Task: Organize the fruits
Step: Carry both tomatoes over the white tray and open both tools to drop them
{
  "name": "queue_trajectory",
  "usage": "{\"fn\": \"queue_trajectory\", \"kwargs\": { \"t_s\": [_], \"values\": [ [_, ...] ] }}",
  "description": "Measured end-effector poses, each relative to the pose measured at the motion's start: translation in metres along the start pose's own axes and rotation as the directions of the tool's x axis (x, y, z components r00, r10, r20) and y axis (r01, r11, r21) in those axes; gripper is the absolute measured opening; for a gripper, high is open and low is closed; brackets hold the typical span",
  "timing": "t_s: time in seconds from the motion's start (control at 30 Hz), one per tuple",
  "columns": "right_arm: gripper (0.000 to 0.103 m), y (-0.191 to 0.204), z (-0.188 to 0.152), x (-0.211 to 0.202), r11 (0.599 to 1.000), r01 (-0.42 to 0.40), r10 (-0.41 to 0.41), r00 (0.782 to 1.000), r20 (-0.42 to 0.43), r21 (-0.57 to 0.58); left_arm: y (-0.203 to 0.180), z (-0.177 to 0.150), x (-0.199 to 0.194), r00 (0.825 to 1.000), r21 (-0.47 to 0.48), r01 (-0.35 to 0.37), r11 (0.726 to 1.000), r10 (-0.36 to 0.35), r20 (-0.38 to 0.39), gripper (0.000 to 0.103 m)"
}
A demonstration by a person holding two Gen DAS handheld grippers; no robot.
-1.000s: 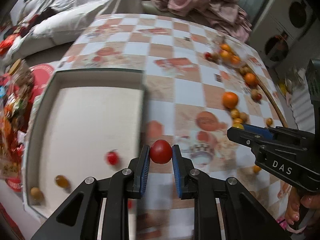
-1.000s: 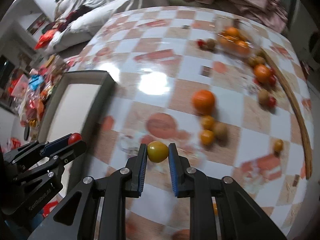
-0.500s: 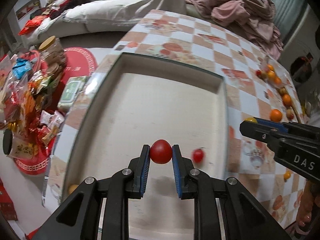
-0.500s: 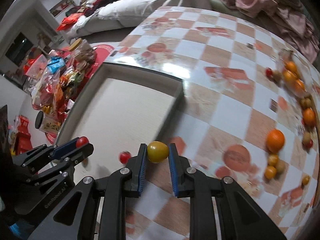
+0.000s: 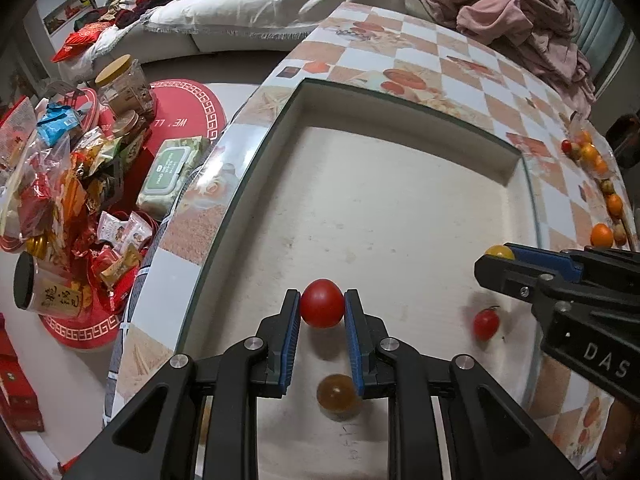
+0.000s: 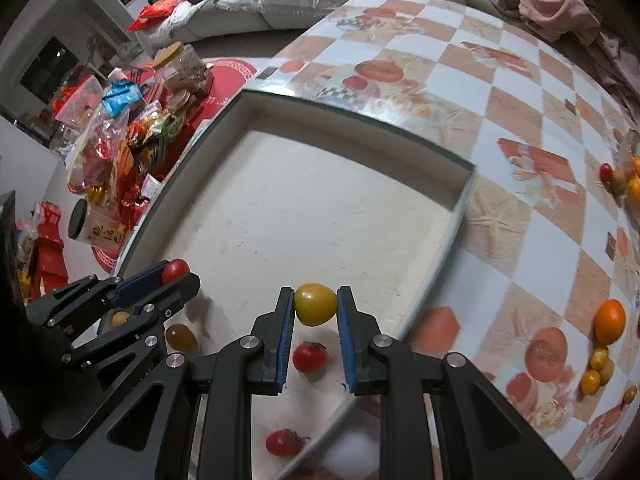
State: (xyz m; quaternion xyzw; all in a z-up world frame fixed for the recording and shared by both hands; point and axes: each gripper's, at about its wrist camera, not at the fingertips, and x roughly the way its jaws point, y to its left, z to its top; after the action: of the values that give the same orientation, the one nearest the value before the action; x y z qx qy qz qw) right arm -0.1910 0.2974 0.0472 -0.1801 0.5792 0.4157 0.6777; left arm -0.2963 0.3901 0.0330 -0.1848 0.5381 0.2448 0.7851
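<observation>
The shallow white tray (image 5: 400,208) sits on the checkered worktop (image 5: 472,68), and everything here is placed from it. The left gripper (image 5: 322,312) hangs over the tray's near part, its jaws closed on a red tomato (image 5: 322,308) pinched between the blue pads. Below that gripper, on the tray floor, lies an amber tomato (image 5: 337,394), and toward the tray's right side, still inside it, lies a small red tomato (image 5: 486,323) with its stem on. The right gripper (image 6: 316,312) hovers over the tray's right near corner, its jaws gripping a yellow tomato (image 6: 315,304); in the left wrist view that same yellow fruit shows at the tip of the right gripper, just above the tray's right rim. In the right wrist view a second red tomato (image 6: 283,442) lies close to the tray's near edge, and another small yellowish fruit (image 6: 121,318) peeks from behind the left gripper's body, inside the tray. Well apart from the tray, across the worktop on its right side, a loose line of fruit waits: an orange (image 6: 609,321), several small yellow tomatoes (image 6: 591,381) beside it, and farther back a cluster of red and orange pieces (image 5: 585,152). Off the tray's left side, below the worktop, a heap of snack packets (image 5: 76,184) and a jar (image 5: 124,88) rest on the floor.
</observation>
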Motion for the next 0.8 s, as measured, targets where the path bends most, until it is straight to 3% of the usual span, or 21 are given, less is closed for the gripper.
{"fn": "queue_trajectory", "kwargs": {
  "t_s": [0.5, 0.8],
  "values": [
    [0.023, 0.008, -0.002, 0.022, 0.998, 0.049, -0.050, 0.998, -0.026, -0.047, -0.001, 0.001, 0.011, 1.000, 0.023, -0.013, 1.000, 0.013, -0.023, 0.024],
    [0.029, 0.002, 0.001, 0.021, 0.999, 0.013, -0.015, 0.999, -0.040, -0.031, 0.001, 0.000, 0.009, 0.999, 0.023, -0.037, 0.999, 0.038, -0.033, 0.024]
  ]
}}
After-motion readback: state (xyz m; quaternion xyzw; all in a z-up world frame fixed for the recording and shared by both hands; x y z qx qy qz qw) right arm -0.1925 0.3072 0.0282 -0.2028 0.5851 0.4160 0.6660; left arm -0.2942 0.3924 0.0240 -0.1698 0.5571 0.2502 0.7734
